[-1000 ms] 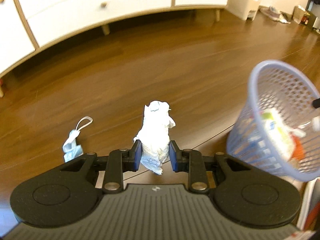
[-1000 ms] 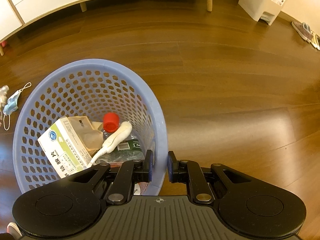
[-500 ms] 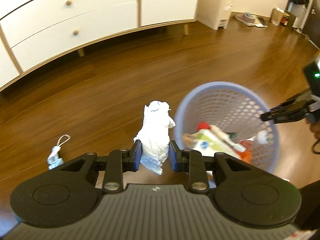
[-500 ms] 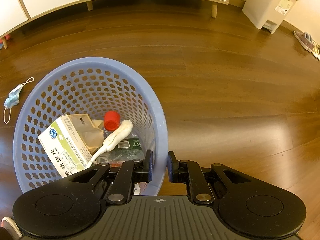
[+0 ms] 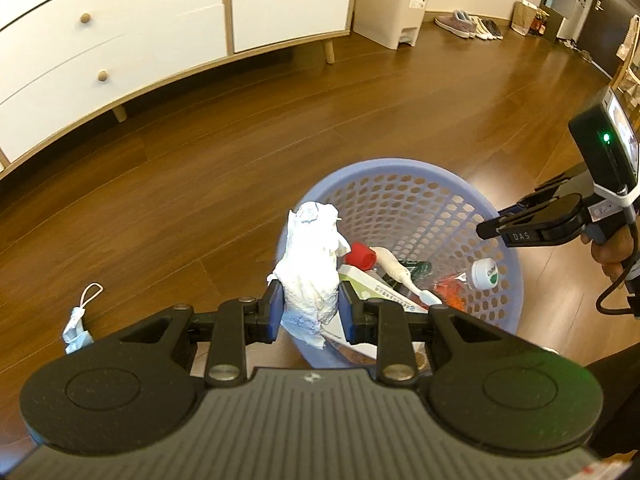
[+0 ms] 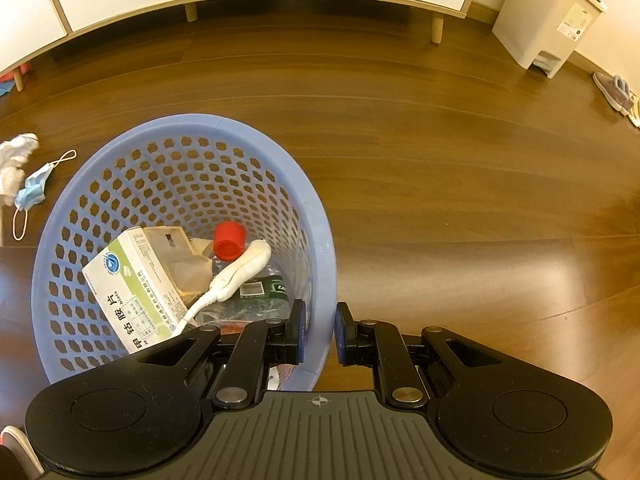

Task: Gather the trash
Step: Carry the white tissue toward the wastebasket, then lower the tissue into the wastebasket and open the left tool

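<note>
Right gripper (image 6: 319, 332) jaws clamp blue basket (image 6: 120, 152) rim; carton (image 6: 132, 280), red cap (image 6: 229, 241) inside; face mask (image 6: 34, 188) on floor (image 6: 440, 180) beside.

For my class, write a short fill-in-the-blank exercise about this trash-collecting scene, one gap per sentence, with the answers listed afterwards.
1. The left gripper is shut on a crumpled white ____.
2. The right gripper pinches the rim of the ____-coloured basket.
3. The bottle cap lying inside the basket is ____.
4. The blue face mask still lies on the wooden ____.

Answers: tissue; blue; red; floor
</note>
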A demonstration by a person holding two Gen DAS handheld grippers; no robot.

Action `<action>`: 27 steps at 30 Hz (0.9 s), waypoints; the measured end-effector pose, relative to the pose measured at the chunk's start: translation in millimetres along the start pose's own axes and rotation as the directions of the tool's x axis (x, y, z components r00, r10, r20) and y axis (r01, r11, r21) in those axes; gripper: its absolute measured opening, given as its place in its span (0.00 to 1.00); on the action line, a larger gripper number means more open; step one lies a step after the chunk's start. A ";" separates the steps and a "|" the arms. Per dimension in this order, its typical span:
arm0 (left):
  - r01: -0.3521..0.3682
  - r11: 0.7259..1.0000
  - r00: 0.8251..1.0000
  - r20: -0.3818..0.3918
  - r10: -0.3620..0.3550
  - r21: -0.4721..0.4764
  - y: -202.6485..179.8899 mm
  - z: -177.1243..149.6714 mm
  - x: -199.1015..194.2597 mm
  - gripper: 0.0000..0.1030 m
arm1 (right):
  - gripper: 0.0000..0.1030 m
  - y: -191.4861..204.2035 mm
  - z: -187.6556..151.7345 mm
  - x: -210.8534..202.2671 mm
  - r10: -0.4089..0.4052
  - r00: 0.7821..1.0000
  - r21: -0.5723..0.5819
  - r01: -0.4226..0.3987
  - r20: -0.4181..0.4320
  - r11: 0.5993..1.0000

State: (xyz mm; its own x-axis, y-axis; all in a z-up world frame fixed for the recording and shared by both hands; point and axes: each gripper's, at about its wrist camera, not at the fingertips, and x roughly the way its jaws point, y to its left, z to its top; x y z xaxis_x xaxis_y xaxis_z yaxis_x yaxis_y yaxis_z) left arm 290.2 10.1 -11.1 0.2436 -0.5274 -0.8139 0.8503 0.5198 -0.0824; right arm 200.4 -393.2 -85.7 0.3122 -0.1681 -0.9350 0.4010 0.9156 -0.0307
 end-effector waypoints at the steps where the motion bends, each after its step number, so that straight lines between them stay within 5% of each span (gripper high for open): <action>1: 0.006 1.000 1.000 -0.003 -0.006 0.002 -2.0 1.0 1.9 0.24 | 0.11 0.0 0.0 -0.1 0.001 1.000 0.001 -0.001 0.000 1.000; 27: 0.052 0.998 0.998 0.020 -0.053 0.033 -27.2 15.6 21.9 0.30 | 0.11 -1.3 -0.3 -2.8 0.011 1.000 -0.007 -0.011 0.006 1.000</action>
State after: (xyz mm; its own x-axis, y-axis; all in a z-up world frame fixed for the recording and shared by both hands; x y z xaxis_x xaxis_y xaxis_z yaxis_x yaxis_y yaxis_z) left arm 279.8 -26.1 -17.7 0.2076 -0.5671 -0.7971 0.8768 0.4691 -0.1054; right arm 198.7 -393.8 -83.1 0.3219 -0.1597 -0.9332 0.3916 0.9198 -0.0223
